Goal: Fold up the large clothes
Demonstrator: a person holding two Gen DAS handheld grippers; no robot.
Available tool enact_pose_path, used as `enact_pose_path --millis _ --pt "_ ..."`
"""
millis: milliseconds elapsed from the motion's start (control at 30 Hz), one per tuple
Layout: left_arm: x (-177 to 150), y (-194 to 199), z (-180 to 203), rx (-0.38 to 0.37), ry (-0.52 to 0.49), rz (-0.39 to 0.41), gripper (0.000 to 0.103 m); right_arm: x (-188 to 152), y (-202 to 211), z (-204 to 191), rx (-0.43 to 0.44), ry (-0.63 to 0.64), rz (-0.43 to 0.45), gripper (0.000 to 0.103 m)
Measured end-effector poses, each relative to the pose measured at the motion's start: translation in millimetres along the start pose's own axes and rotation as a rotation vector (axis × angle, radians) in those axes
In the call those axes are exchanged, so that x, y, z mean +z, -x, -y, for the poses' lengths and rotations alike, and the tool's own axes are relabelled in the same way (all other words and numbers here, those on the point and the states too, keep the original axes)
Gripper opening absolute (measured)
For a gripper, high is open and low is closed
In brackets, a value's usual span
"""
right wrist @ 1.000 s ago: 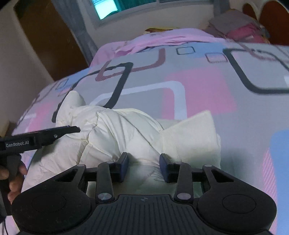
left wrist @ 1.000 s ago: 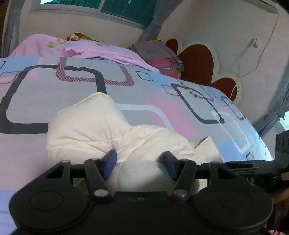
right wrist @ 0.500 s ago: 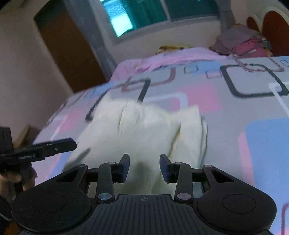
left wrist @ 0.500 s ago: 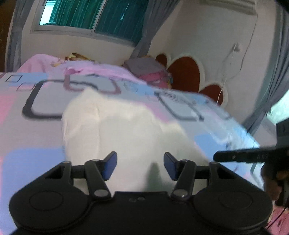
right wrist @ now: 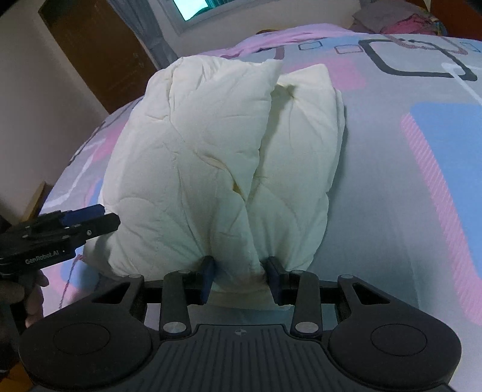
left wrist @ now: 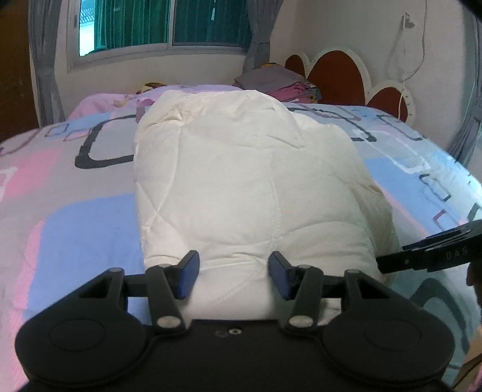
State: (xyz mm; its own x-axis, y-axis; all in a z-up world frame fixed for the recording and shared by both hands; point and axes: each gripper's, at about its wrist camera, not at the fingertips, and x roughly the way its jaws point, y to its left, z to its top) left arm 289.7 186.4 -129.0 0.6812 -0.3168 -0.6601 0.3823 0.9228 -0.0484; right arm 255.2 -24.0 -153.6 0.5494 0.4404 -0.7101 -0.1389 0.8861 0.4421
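A cream quilted padded garment (left wrist: pixel 247 187) is bunched and hangs lifted above the patterned bed sheet (left wrist: pixel 66 217). My left gripper (left wrist: pixel 233 276) has its jaws apart around the garment's near edge, with fabric between the blue pads. My right gripper (right wrist: pixel 241 277) is shut on a gathered fold of the same garment (right wrist: pixel 211 156). The right gripper shows at the right edge of the left wrist view (left wrist: pixel 427 256). The left gripper shows at the left of the right wrist view (right wrist: pixel 69 229).
The bed carries a pink, blue and grey sheet (right wrist: pixel 406 181). A stack of folded clothes (left wrist: pixel 277 81) lies by the red-and-white headboard (left wrist: pixel 340 72). A window (left wrist: pixel 156 27) is behind; a brown door (right wrist: pixel 99 57) stands at the left.
Both grippers rose and pulled back, lifting the garment off the bed so it now hangs bunched in front of the cameras. The cameras tilted toward the window and wall.
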Motion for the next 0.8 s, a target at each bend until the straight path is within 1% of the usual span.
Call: enact_pose_path --millis 267,467,600,700,733,800 --pt "-4 6 23 0.120 0.020 -0.009 0.050 -1 0 -3 0.003 0.061 -0.013 0.038" --pt "-9 13 40 0.204 0.013 -0.028 0.050 -1 1 3 0.032 0.045 -0.009 0.038" --pt "-11 12 44 0.236 0.013 -0.037 0.051 -1 2 2 0.026 0.039 -0.011 0.038" --pt "-11 17 48 0.252 0.024 -0.059 0.050 1 7 1 0.015 0.034 -0.021 0.038" --pt "-11 22 52 0.254 0.030 -0.067 0.049 1 15 0 0.012 0.034 -0.013 0.038" --pt "-13 37 61 0.252 0.038 -0.057 0.049 0 39 -1 0.016 0.045 0.024 0.038"
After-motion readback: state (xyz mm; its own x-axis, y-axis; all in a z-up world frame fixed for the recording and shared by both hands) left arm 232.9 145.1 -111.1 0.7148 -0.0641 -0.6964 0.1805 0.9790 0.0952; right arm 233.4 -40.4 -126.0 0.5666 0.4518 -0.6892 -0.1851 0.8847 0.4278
